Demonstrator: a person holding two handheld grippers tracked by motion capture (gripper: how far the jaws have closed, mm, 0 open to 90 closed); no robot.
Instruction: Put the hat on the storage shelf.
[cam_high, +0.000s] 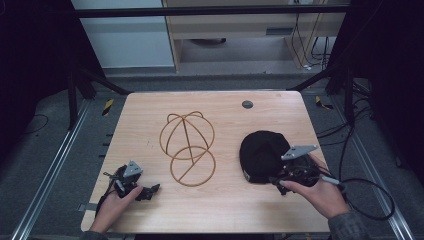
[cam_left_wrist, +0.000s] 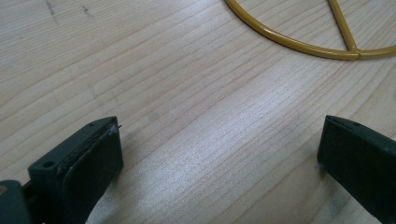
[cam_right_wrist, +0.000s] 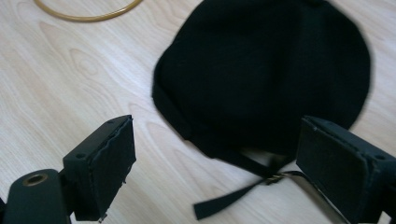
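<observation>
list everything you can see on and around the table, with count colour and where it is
table: 1, light wood, centre of the high view
wire hat stand: 1, gold-yellow, middle of the table, dome of hoops on a ring base
cap: 1, black, right part of the table, its back strap and buckle toward the right gripper
round insert: 1, dark grey, in the tabletop near the far edge
striped tape marks: 2, yellow and black, on the floor past the far corners
cables: several, dark, under the bench behind the table
left gripper: 1, black, near left of the table, open over bare wood
right gripper: 1, black, at the cap's near edge, open
hands: 2, one on each gripper
</observation>
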